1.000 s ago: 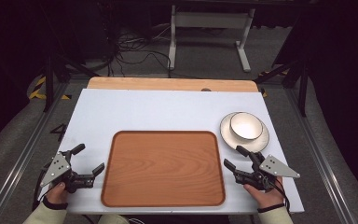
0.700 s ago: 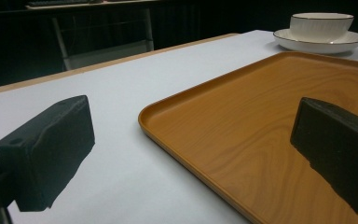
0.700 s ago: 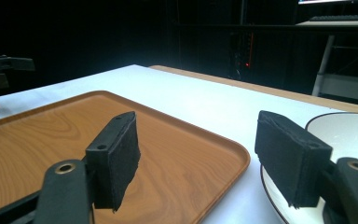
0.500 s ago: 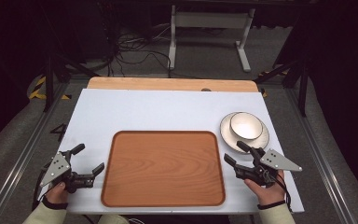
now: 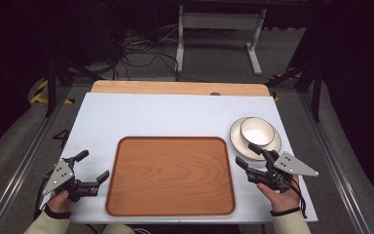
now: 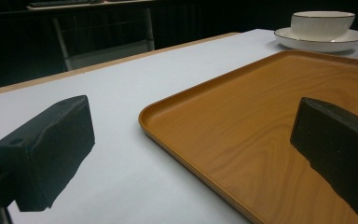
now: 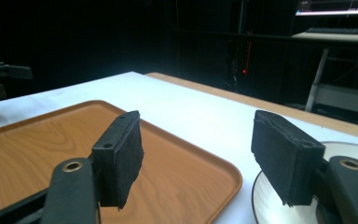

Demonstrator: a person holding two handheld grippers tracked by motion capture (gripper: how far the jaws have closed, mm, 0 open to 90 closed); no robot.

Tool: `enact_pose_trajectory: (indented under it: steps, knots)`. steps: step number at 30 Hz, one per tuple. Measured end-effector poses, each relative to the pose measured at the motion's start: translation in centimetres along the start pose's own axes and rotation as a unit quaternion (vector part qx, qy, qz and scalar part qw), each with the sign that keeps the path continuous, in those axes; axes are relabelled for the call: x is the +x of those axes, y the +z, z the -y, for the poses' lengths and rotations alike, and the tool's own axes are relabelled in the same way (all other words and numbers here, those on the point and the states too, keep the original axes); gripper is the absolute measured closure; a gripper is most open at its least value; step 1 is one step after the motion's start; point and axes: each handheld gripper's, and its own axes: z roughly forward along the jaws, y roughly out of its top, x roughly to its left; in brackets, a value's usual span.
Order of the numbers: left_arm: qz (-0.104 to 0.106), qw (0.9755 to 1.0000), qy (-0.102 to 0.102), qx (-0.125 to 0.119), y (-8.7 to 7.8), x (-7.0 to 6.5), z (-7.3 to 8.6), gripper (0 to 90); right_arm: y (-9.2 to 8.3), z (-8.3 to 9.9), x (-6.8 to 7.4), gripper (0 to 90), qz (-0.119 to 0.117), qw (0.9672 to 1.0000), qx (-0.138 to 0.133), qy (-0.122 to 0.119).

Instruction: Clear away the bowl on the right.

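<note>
A brown wooden tray (image 5: 170, 175) lies bare at the middle of the white table top (image 5: 165, 117). A white bowl (image 5: 256, 131) sits on a white plate (image 5: 238, 141) off the tray's far right corner. My left gripper (image 5: 93, 165) rests open at the tray's left edge, nothing between its jaws. In the left gripper view one jaw hangs over the tray (image 6: 261, 116), the other over the table, with the bowl (image 6: 323, 23) far off. My right gripper (image 5: 246, 155) stands open between tray and plate, its jaws straddling the tray corner (image 7: 214, 172) and the plate rim (image 7: 265, 200).
A strip of bare wood (image 5: 175, 87) runs along the table's far edge. Beyond it, the dark floor holds cables and a white stand (image 5: 219, 29). Metal rails (image 5: 24, 156) flank the table on both sides.
My right gripper has crept a little forward and left, closer to the plate's near rim. The left gripper, tray, bowl and plate have stayed put.
</note>
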Motion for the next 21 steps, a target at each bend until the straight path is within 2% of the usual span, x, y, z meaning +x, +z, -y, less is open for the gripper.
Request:
enact_pose_trajectory:
  steps: [3, 9, 16, 17, 21]
  knots:
    - [0.000, 1.0000, -0.001, 0.000, 0.0, 0.0, 0.0, 0.3, 0.0, -0.1, -0.2, 33.5, -0.006, 0.9998, -0.018, -0.005]
    - [0.000, 1.0000, 0.000, 0.000, 0.0, 0.0, 0.0, 0.3, 0.2, -0.4, -0.3, 33.6, -0.007, 0.9998, -0.017, -0.001]
    - [0.001, 1.0000, -0.003, 0.000, 0.0, 0.0, 0.0, 0.3, 0.4, -1.3, -1.1, 34.3, 0.007, 0.9998, 0.016, 0.000]
    - [-0.001, 1.0000, -0.004, -0.003, 0.1, 0.0, 0.0, 0.3, 0.5, -1.7, -1.6, 34.3, 0.016, 0.9996, 0.025, 0.004]
    - [-0.001, 1.0000, -0.004, 0.000, 0.1, 0.0, 0.0, 0.3, 0.6, -2.2, -2.3, 34.3, 0.032, 0.9987, 0.039, -0.007]
